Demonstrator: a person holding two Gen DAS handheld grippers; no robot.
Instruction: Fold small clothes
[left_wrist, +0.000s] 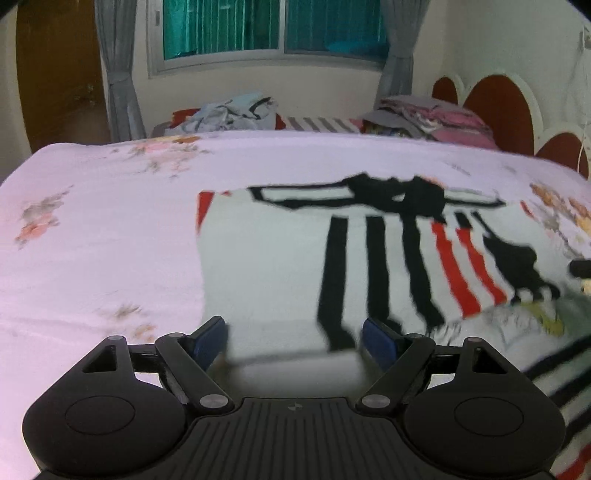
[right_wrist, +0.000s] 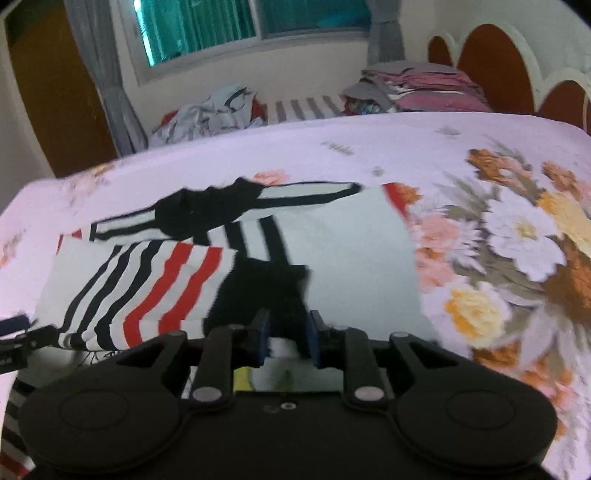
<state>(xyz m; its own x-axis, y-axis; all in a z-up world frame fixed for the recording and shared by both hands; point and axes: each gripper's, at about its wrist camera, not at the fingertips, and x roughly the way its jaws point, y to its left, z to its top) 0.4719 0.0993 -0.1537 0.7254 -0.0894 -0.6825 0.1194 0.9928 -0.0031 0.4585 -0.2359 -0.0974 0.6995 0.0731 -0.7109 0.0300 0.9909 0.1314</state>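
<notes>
White fabric with black and red stripes, the small garment (left_wrist: 280, 266), lay spread on the floral pink bedsheet (left_wrist: 92, 229), filling the centre and right of the left wrist view. Left gripper (left_wrist: 293, 341) stood at lower centre with its jaws wide apart, the garment's near hem lying between the blue pads (left_wrist: 208, 339) without being pinched. Right gripper (right_wrist: 286, 338) sat at lower centre of its own view, jaws narrowly parted around a black fold of the garment; whether the pads pressed on it could not be told. Loose clothes (left_wrist: 232, 110) and a folded stack (left_wrist: 439, 116) lay beyond the bed, below the window (left_wrist: 266, 33).
</notes>
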